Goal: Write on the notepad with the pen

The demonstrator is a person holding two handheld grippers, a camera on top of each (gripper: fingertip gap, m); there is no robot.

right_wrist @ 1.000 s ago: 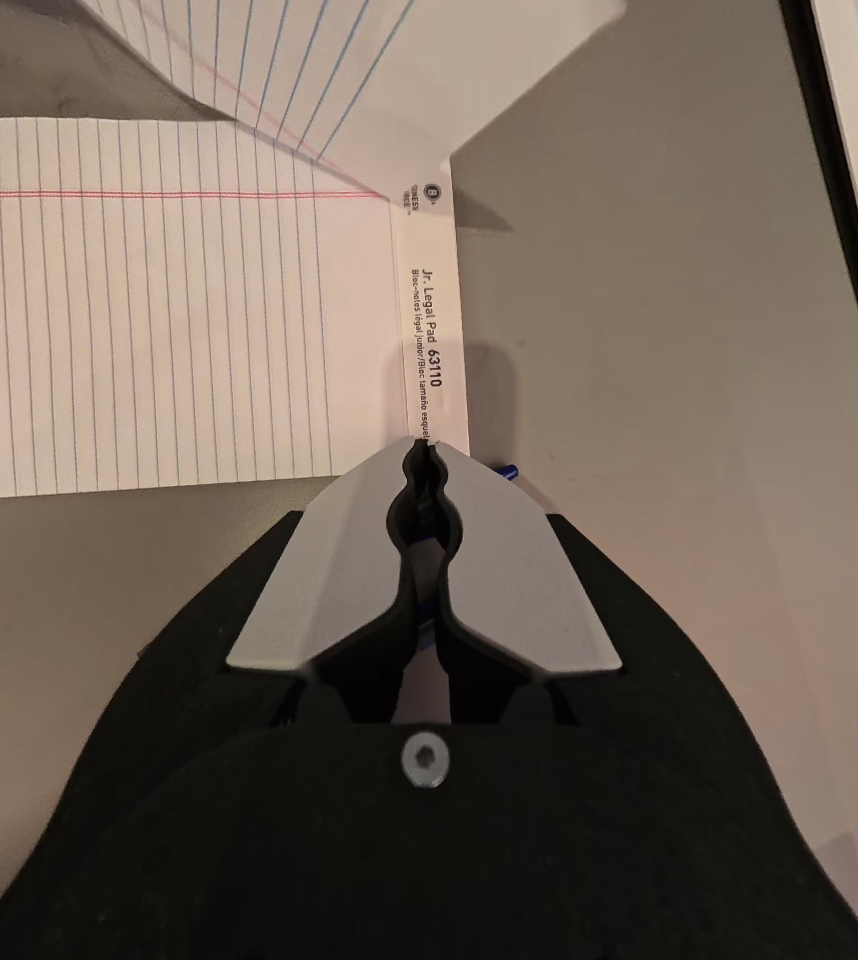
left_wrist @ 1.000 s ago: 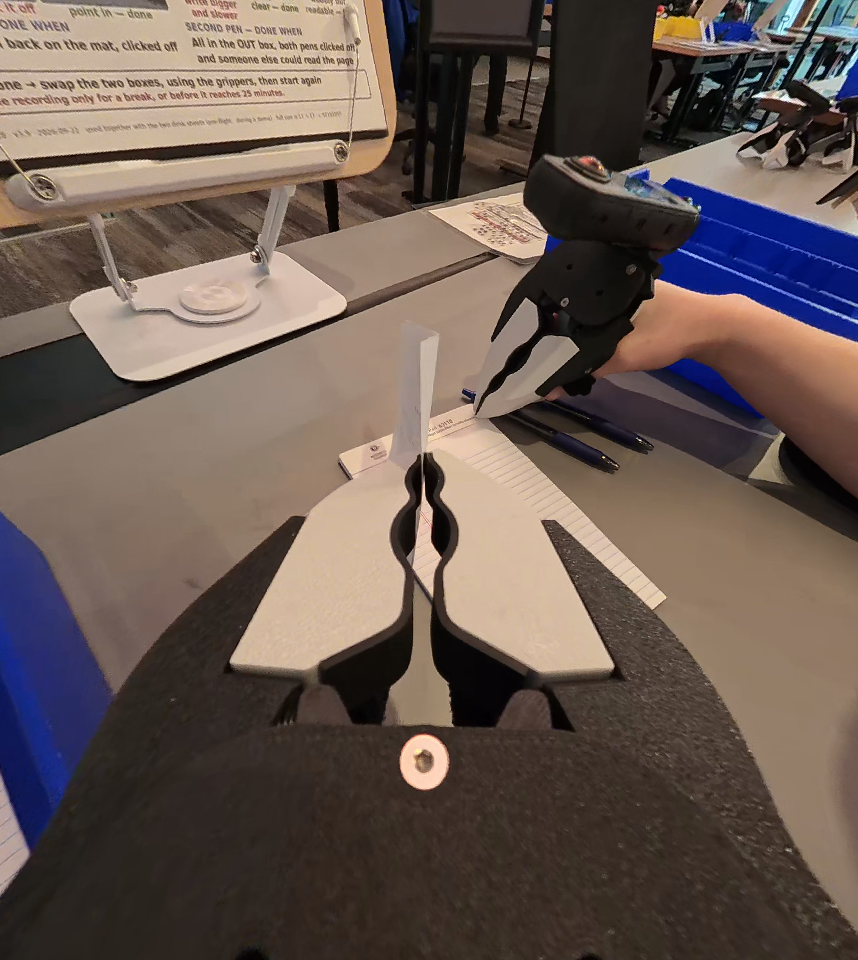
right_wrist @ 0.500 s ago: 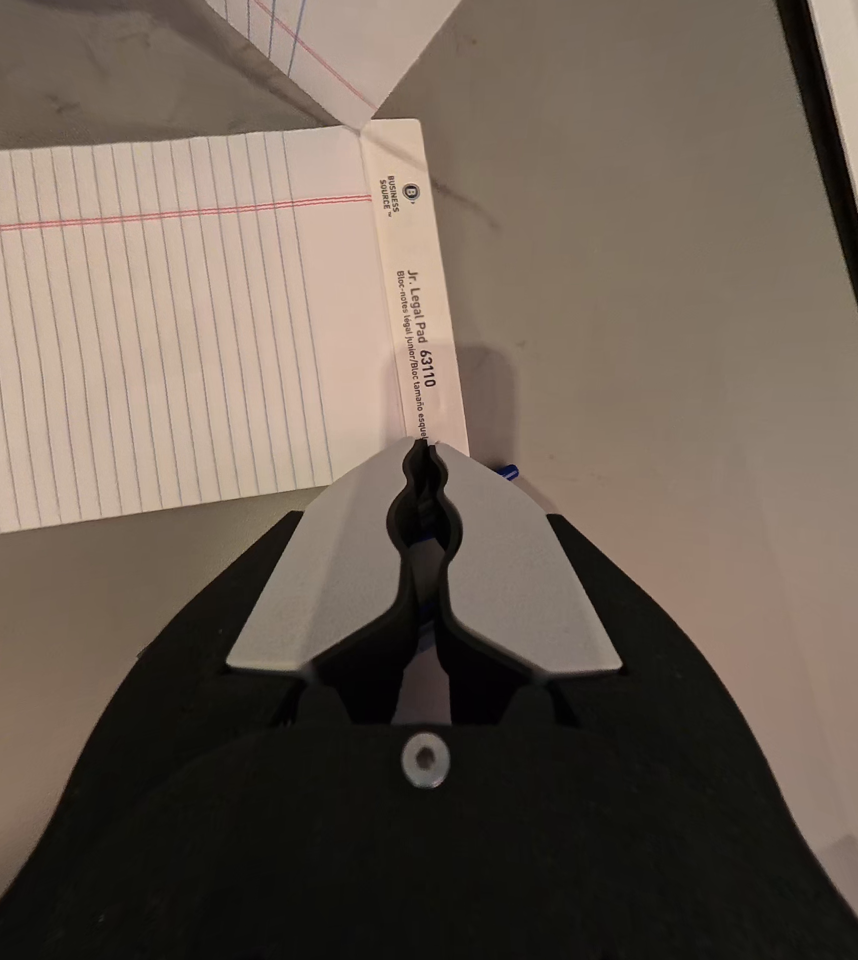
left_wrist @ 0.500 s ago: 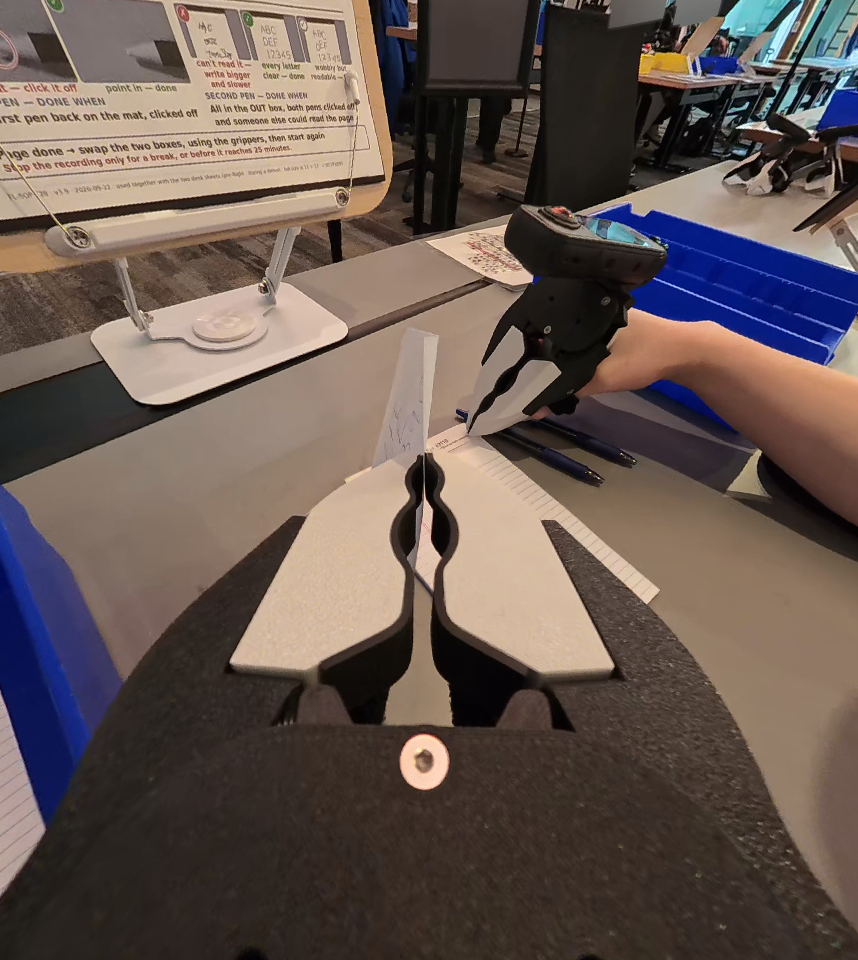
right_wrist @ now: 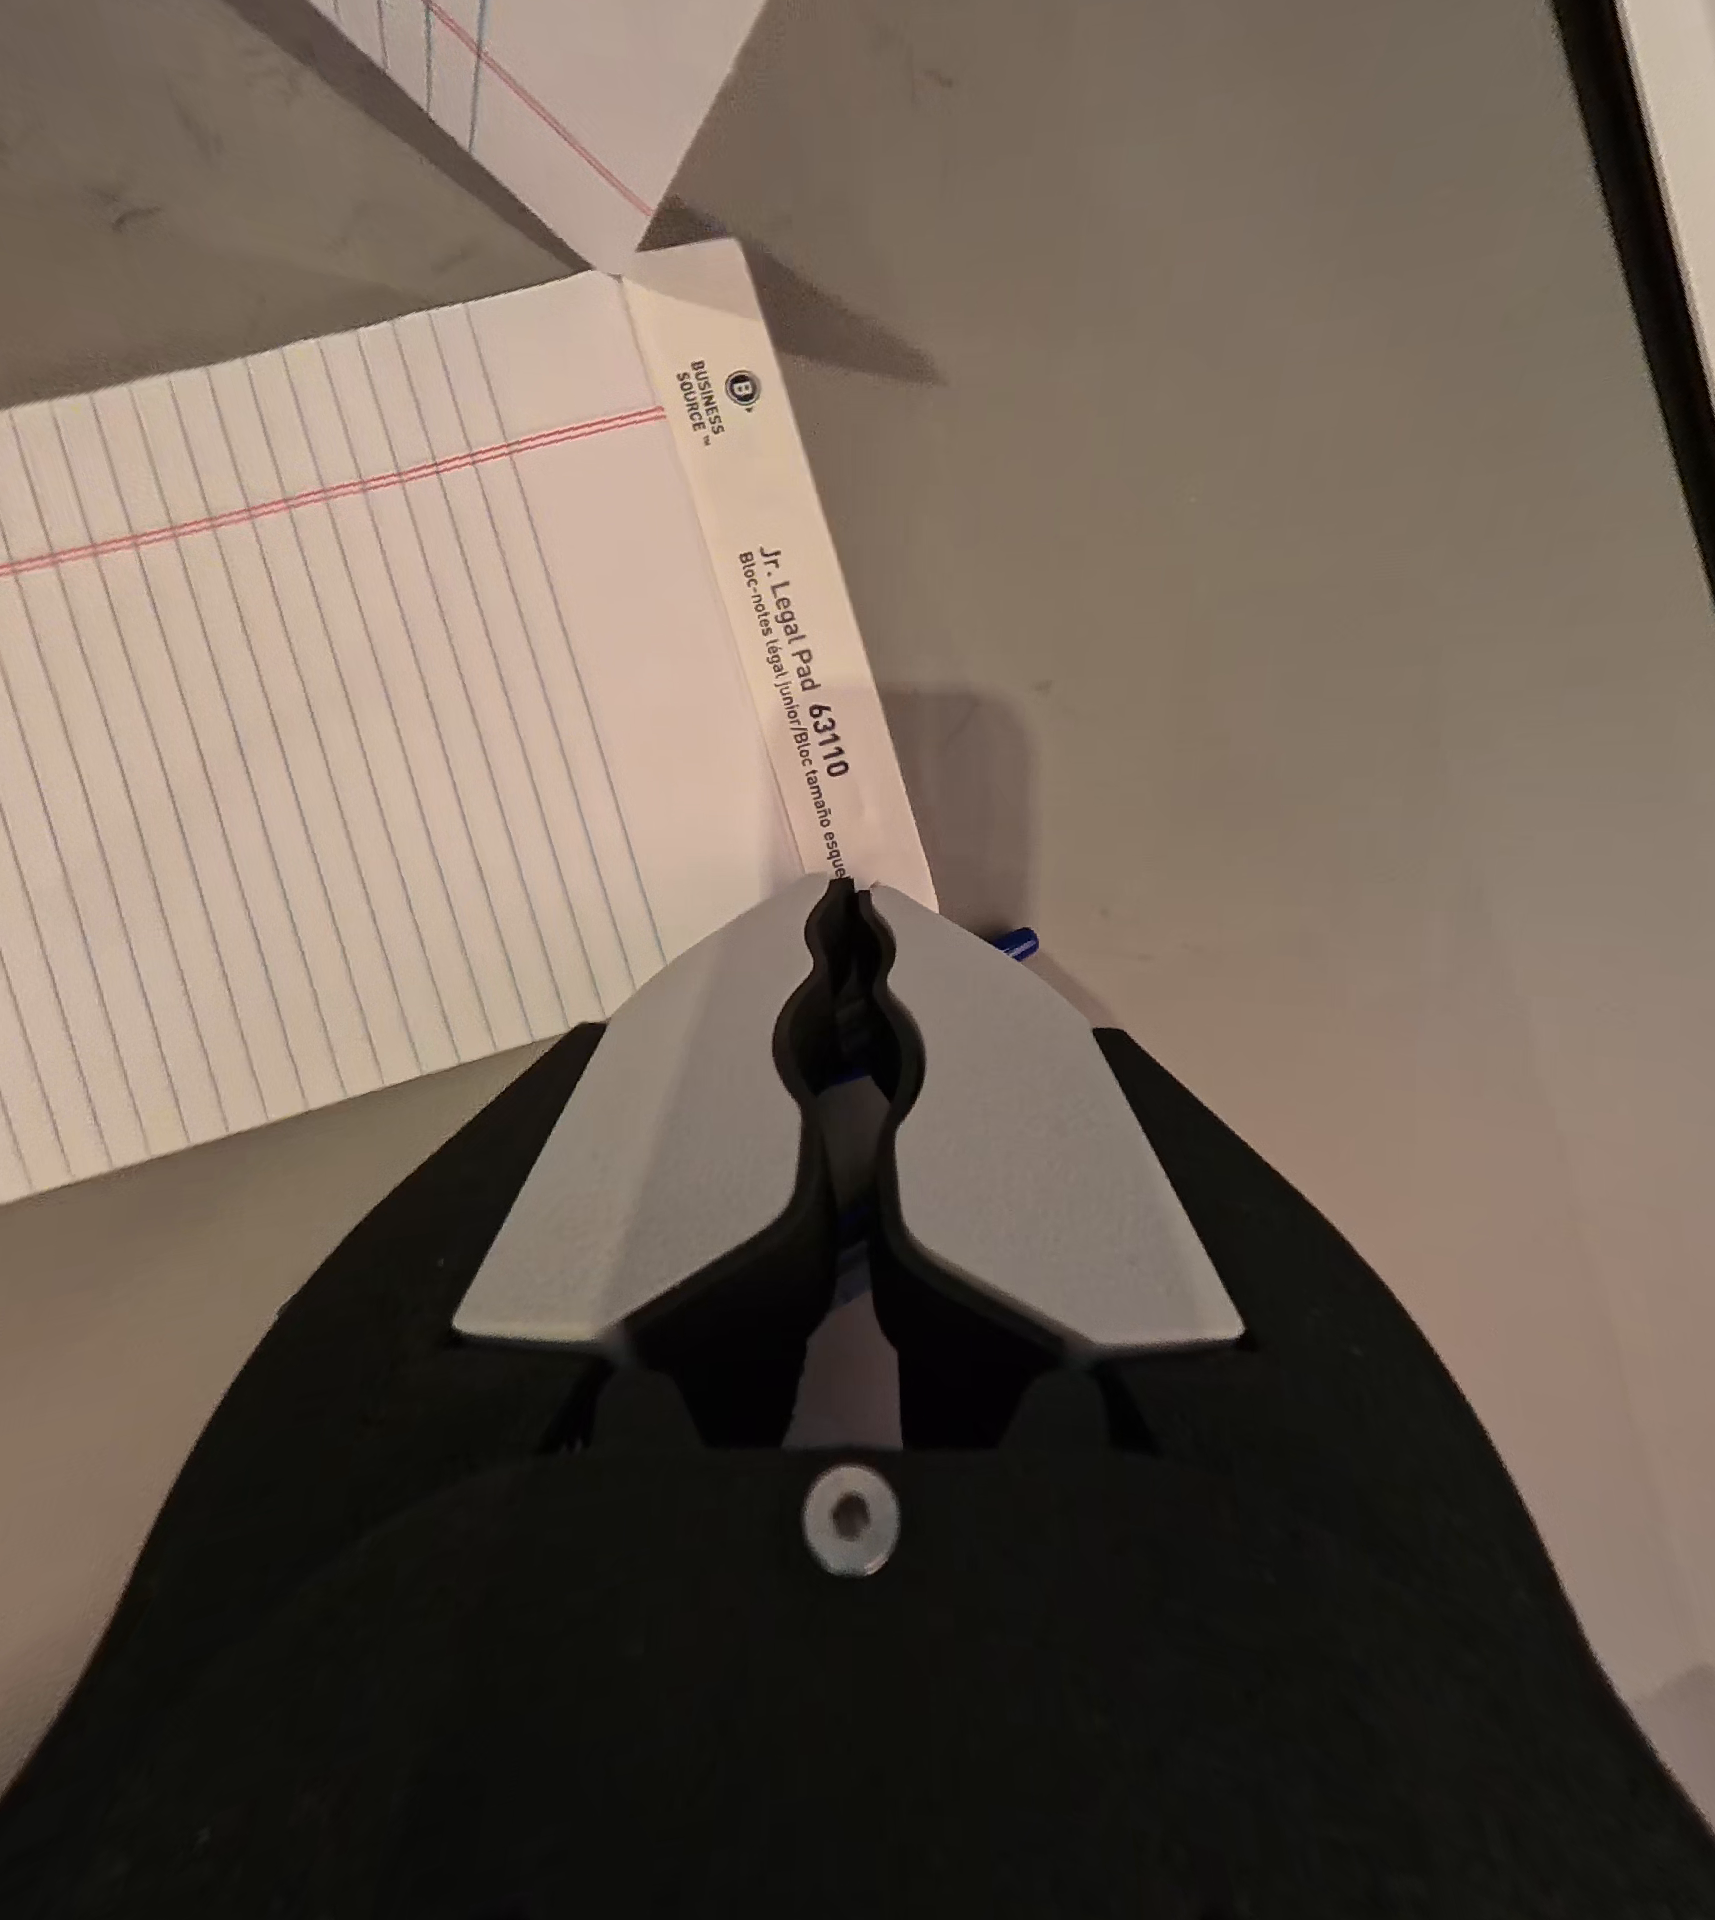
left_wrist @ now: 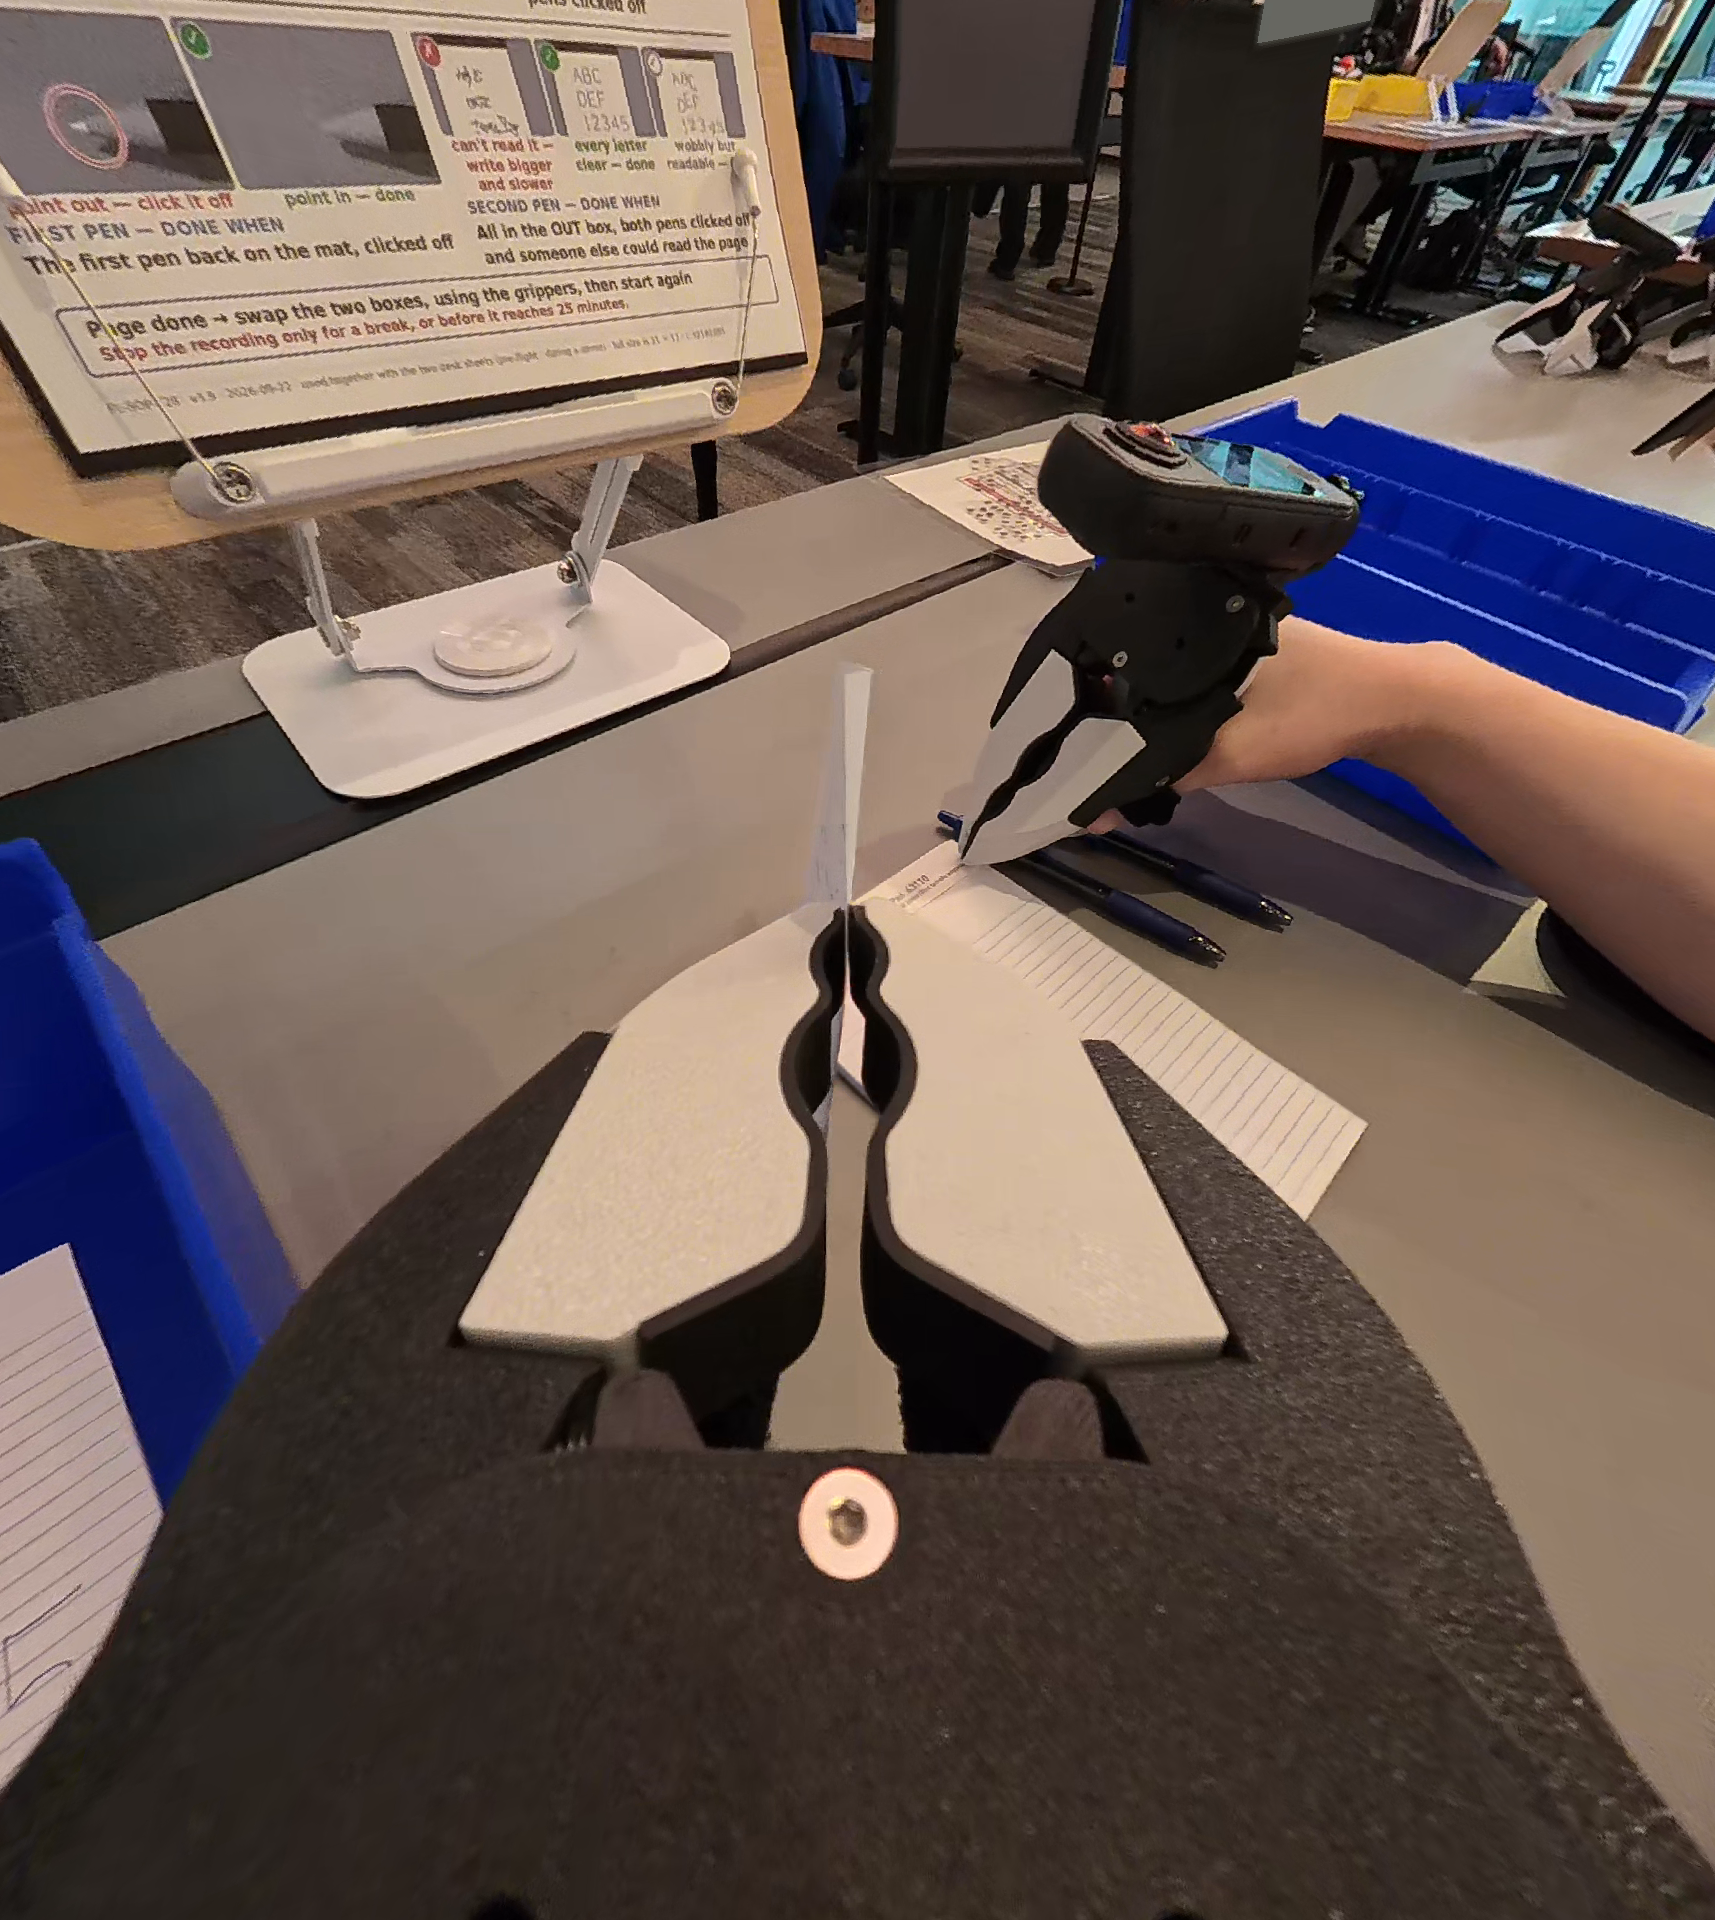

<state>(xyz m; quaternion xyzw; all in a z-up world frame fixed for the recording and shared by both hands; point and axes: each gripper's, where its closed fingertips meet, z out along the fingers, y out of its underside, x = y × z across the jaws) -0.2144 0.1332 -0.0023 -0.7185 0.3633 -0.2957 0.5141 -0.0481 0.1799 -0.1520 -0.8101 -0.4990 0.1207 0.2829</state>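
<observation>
While the left gripper point(left_wrist: 847, 914) pinched a lifted sheet point(left_wrist: 845, 790) upright, the notepad point(right_wrist: 313, 727) lay on the grey table point(left_wrist: 479, 935), right gripper point(right_wrist: 848, 891) closed, tips pressing its binding strip, two pens point(left_wrist: 1144, 904) beside.

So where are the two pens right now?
In the left wrist view, the two pens lie side by side on the grey table, just right of the notepad, beneath the right gripper.
</observation>
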